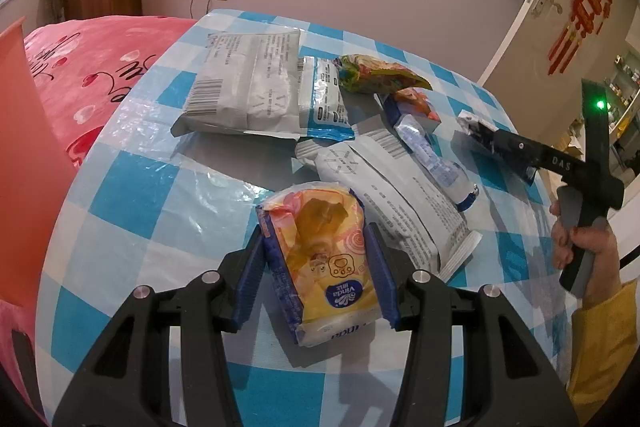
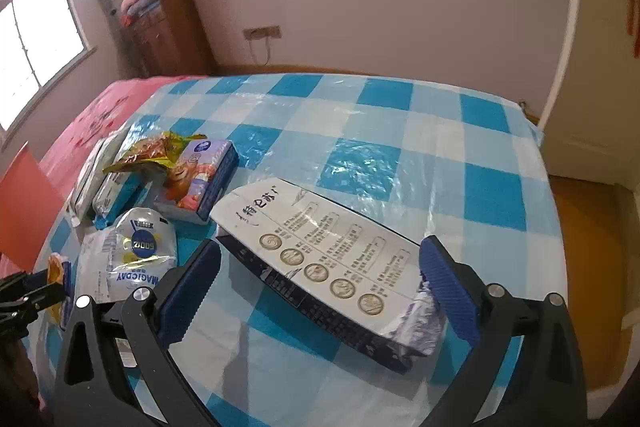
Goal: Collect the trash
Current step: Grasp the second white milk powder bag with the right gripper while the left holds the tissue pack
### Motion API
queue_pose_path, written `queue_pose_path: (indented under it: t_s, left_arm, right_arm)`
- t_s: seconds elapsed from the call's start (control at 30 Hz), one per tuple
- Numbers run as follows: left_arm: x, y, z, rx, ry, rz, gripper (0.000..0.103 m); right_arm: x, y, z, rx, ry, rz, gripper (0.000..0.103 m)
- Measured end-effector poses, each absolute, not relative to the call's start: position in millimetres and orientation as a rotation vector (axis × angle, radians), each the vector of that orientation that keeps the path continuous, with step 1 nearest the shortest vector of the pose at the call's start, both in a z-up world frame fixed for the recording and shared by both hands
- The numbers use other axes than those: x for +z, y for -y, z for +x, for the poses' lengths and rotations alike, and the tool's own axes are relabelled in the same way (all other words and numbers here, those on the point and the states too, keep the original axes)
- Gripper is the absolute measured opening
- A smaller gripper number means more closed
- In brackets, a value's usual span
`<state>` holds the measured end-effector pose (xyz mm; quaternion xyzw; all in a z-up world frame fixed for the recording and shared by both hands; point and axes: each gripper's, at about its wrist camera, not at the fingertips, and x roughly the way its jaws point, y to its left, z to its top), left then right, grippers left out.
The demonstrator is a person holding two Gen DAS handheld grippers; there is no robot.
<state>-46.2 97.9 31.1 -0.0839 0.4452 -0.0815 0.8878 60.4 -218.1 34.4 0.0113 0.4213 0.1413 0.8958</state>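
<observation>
So the left gripper point(image 1: 318, 267) is clamped on the yellow tissue pack point(image 1: 320, 263), near the wrapper pile point(image 1: 280, 95). The right gripper point(image 2: 320, 283) gapes wide around the flattened milk carton point(image 2: 320, 259) on the checkered tablecloth point(image 2: 400, 131), pads not touching it.

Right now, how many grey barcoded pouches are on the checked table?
2. One grey pouch lies at the far left of the pile; the other grey pouch lies nearer, right of the tissue pack. More may be hidden underneath.

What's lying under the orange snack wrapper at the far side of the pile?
The orange snack wrapper rests on a purple tissue box and a blue-white packet. Whatever lies beneath them is covered.
</observation>
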Motion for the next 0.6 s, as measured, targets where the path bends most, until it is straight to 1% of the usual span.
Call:
queue_pose_path:
  t_s: [0.3,0.4,0.47,0.6]
  left_arm:
    - [29.4,-97.8,-44.8,-0.177,-0.927,-0.179,0.051]
    - [29.4,-97.7,-45.4,-0.181,-0.927,-0.175,0.051]
    - [30.5,-98.2,-45.9,-0.182,-0.923,-0.172,0.051]
    - [33.4,-98.2,-46.8,-0.182,-0.915,-0.165,0.051]
  right_arm:
    - [39.0,193.9,35.9,0.424,-0.955,0.009,0.099]
    - [46.8,184.2,23.8,0.453,-0.926,0.0,0.099]
    - [53.4,180.3,22.4,0.413,-0.885,-0.053,0.099]
    - [50.5,179.7,40.6,0.361,-0.87,-0.126,0.099]
